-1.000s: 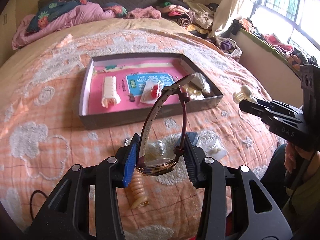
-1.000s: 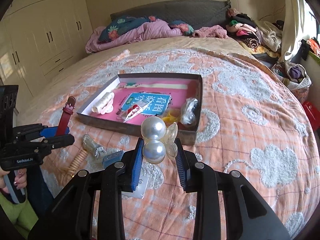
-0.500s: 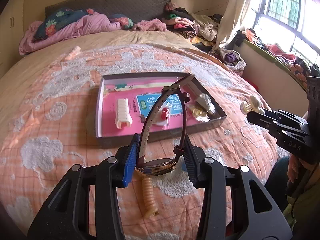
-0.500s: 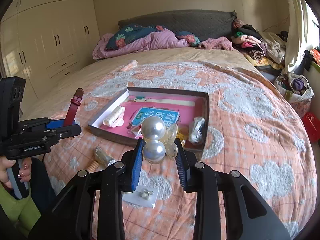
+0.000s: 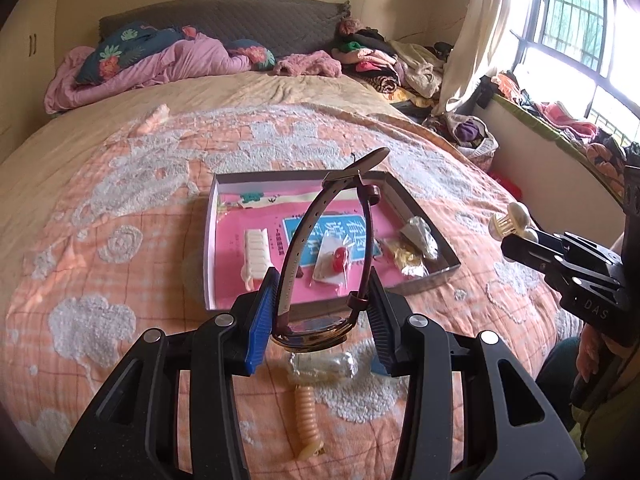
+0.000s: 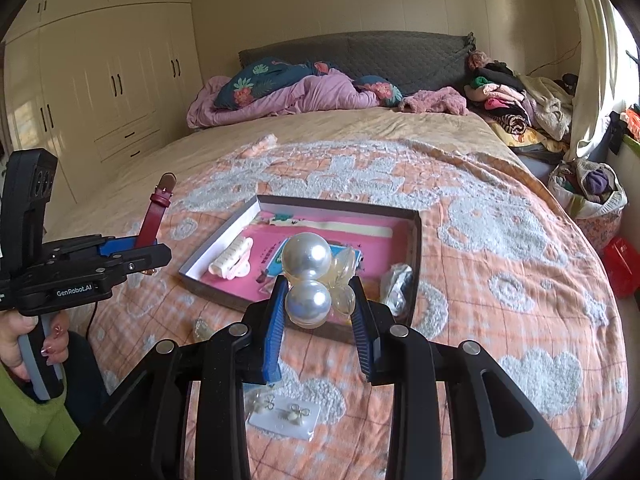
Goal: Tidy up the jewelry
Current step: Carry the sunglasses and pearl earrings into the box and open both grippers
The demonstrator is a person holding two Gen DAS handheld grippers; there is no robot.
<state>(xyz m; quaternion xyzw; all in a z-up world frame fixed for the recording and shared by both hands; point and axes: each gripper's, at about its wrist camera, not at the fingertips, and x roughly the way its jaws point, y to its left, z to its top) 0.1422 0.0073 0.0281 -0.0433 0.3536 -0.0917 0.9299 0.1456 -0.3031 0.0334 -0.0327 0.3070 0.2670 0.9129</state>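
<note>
Left wrist: fingers [image 5: 320, 312] clamped on leather-strapped watch [image 5: 316, 328], right fingers [image 6: 318, 312] on glossy pearl clip [image 6: 308, 276].

Home bedroom, bed [image 6: 500, 208] with patterned blanket, built-in wardrobe [image 6: 100, 80], clothes pile [image 6: 516, 100]

Bed [image 6: 500, 208] under an orange-and-white patterned blanket [image 6: 520, 320]. Directly on it: shallow box [image 6: 416, 248] at centre, earring card [image 6: 286, 416] at 6 o'clock, ribbed cream hair clip [image 5: 306, 416] nearby, crumpled pink quilt [image 6: 304, 98] at 12, clothes heap [image 6: 516, 100] at 2.
</note>
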